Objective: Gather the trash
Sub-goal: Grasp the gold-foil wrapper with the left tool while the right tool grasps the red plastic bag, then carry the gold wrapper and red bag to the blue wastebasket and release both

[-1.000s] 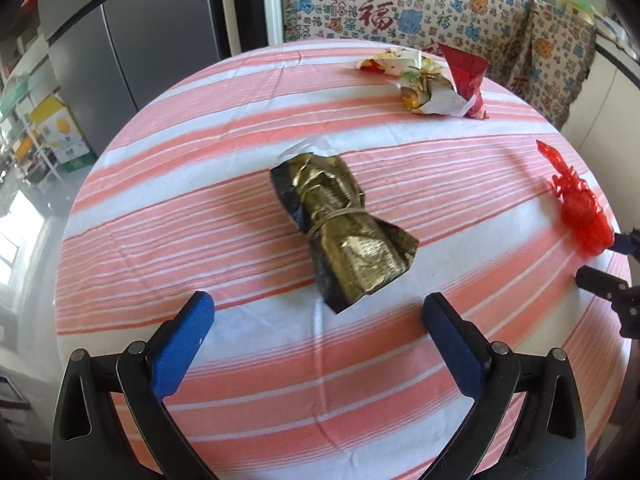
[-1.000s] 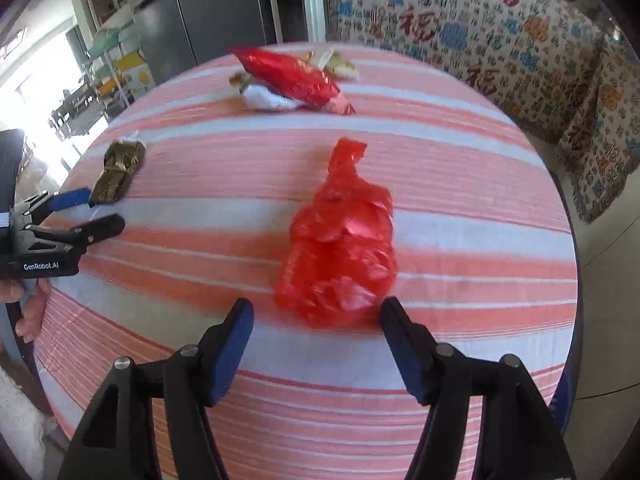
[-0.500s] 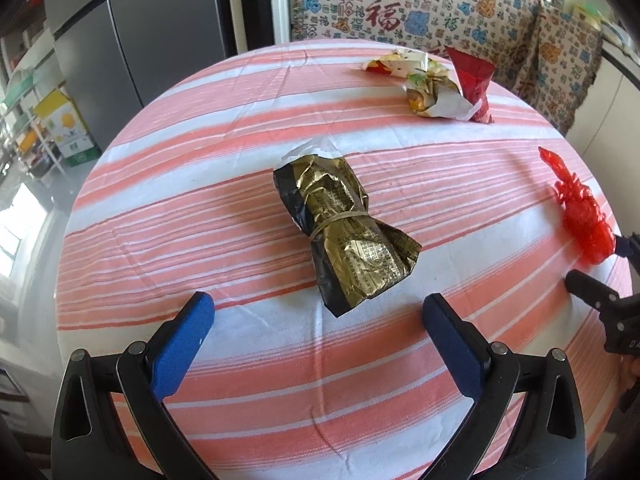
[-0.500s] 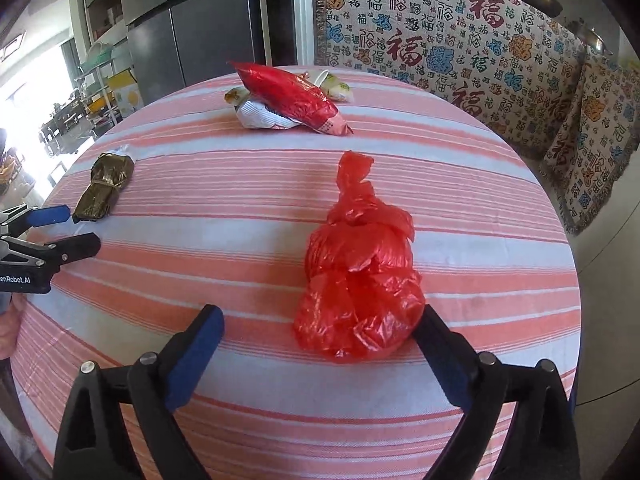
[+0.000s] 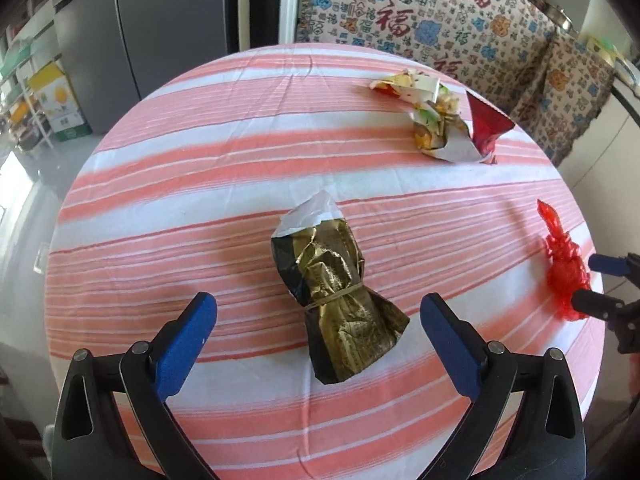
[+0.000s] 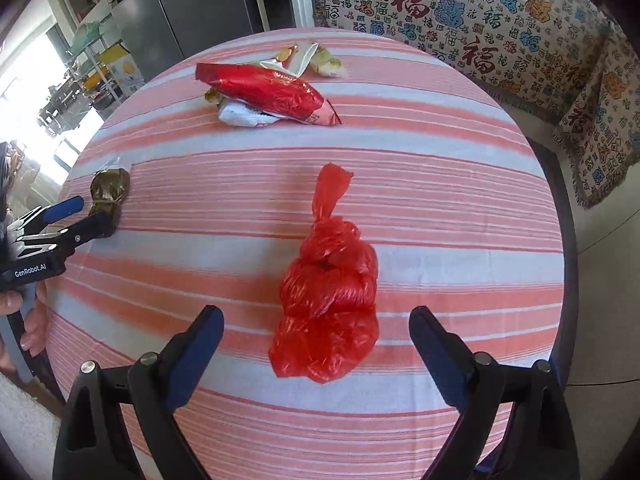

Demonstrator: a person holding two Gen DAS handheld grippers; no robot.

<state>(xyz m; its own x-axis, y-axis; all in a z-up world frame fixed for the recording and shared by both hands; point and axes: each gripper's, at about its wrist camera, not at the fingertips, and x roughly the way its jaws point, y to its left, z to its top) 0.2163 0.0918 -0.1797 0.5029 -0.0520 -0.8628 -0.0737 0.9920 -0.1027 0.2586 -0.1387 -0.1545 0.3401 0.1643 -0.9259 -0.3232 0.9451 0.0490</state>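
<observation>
Left gripper (image 5: 318,322) released, jaws just narrowing slightly around gold wrapper (image 5: 336,300); right gripper (image 6: 316,334) released, jaws straddling red bag (image 6: 328,300) on desk (image 6: 440,208).

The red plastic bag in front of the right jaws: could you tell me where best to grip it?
Probably grip the red plastic bag across its bulging body, coming down from above; it lies flat, the knotted tail pointing away, centred between open jaws.

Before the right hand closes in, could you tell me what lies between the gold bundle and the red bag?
Only bare striped tablecloth, seen in the right wrist view.
</observation>
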